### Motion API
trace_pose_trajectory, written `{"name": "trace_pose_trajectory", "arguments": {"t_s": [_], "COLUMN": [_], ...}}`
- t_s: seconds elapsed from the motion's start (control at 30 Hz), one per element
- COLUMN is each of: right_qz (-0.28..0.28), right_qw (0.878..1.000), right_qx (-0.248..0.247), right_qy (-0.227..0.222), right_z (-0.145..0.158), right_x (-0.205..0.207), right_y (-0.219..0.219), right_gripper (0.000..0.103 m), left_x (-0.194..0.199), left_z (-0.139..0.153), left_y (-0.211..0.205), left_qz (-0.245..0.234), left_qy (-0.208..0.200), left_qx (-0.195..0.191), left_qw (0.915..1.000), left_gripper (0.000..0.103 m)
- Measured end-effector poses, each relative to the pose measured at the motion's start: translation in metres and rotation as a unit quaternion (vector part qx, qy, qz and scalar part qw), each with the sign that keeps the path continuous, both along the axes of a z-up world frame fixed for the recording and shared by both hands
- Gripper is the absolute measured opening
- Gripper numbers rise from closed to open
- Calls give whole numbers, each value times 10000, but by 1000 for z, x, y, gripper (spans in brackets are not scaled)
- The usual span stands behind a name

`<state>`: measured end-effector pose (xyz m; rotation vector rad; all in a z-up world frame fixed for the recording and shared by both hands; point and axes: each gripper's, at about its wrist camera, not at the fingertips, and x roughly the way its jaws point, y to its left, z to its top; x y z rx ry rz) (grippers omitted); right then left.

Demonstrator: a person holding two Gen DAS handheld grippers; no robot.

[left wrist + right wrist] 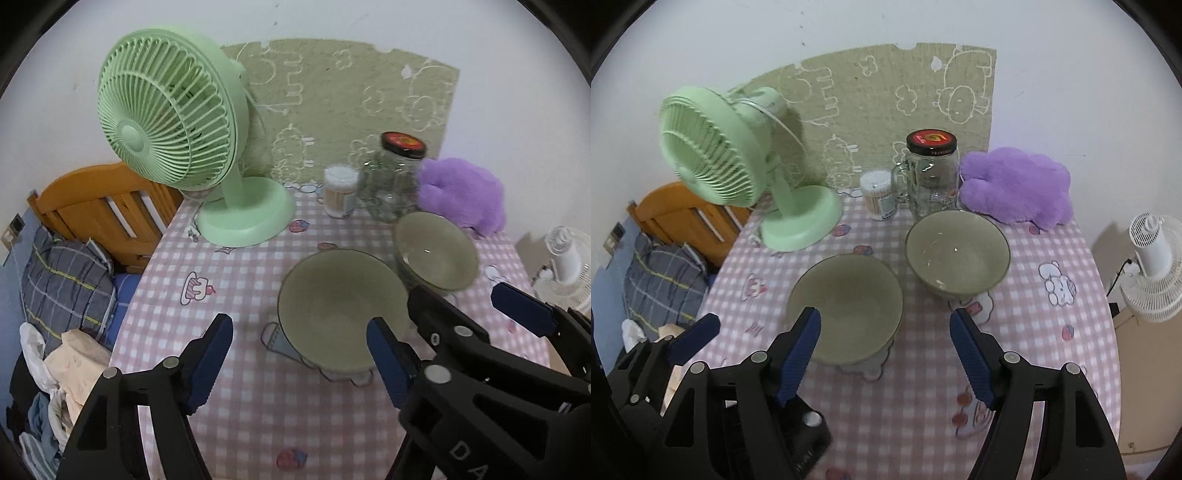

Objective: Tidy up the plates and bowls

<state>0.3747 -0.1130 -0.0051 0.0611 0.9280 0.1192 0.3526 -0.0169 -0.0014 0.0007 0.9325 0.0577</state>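
Pink checked tablecloth (894, 406) under two olive bowls (846, 306), tools apart.

Both cameras ride low behind their own fingers and look forward and steeply down across the pink checked table (240, 295) toward the wall. The left wrist view sits further left, close over the near bowl (343, 306), and takes in the bed (70, 280) beside the table; the right gripper (454, 314) crosses its right edge. The right wrist view stands just to its right, with the left gripper (750, 325) at its lower left. Both share the green fan (738, 162), the two bowls, the jar (932, 173), the purple cushion (1015, 184) and the patterned wall cloth (886, 96).
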Motion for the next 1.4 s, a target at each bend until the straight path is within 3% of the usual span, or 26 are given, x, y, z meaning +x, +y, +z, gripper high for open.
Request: {"name": "trace_pose_trajectory", "arguments": {"t_s": [0.1,0.53,0.83,1.07,1.2,1.4], "right_qz": [38,122,91,61,99,87], "right_qw": [9999,9977,9968,9971,9969,9966], "right_qx": [49,113,25,-233,-282,-283], "right_qy": [97,658,788,727,723,764], "right_z": [-12,-66,-83,-86,-87,-85], "right_x": [18,64,80,83,83,80], "right_y": [1,6,10,10,10,9], "right_gripper": [75,53,33,19,19,18], "left_x": [15,57,71,72,72,70], "left_z": [-11,-61,-74,-76,-77,-75], "left_y": [1,5,7,5,4,4], "left_qz": [121,167,165,211,248,215], "left_qy": [86,594,719,703,694,745], "left_qx": [59,-9,-28,79,198,228], "left_qw": [9999,9981,9973,9973,9971,9967], "left_gripper": [75,53,33,29,22,21]}}
